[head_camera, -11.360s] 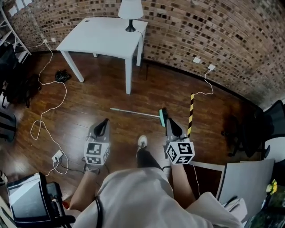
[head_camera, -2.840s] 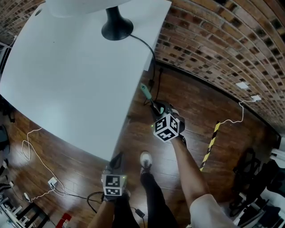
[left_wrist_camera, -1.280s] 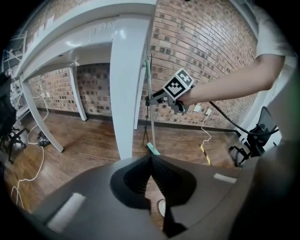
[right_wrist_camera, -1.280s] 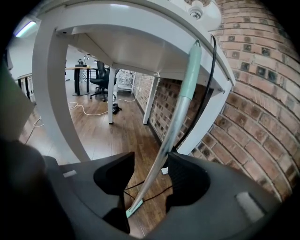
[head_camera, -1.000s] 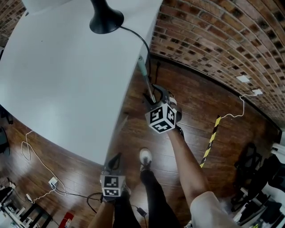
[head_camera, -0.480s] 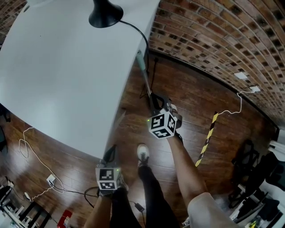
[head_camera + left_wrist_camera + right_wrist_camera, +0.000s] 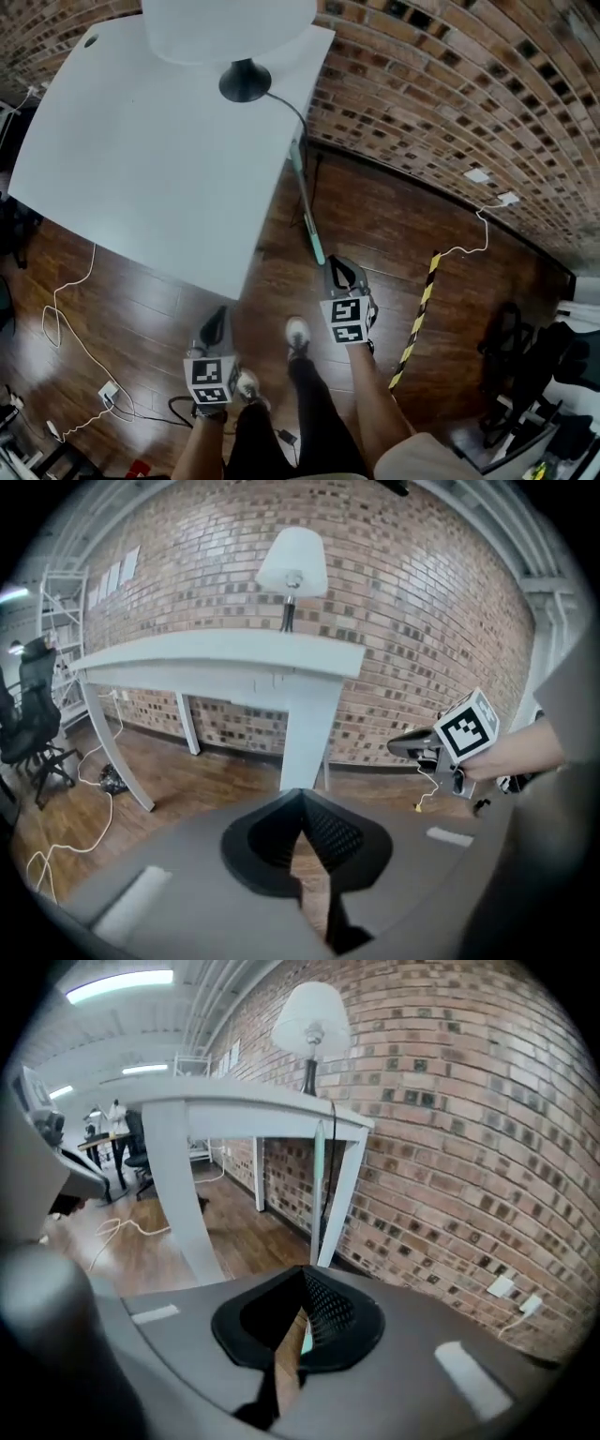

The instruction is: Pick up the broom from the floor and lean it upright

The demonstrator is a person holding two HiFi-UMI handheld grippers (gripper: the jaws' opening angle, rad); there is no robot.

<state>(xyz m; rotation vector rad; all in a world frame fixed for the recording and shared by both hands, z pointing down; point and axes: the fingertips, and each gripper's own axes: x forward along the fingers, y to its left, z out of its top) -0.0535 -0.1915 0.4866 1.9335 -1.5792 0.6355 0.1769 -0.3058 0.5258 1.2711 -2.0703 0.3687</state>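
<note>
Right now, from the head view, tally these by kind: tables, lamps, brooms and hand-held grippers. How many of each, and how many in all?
Tables: 1, the white table
Lamps: 1, the lamp on that table
Brooms: 1, the broom standing against the table's edge
Grippers: 2, left gripper and right gripper
Total: 5

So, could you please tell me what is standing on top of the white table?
A lamp stands there, its black base near the wall-side edge of the table, cord trailing off. Its white shade hides the tabletop beneath it.
</note>
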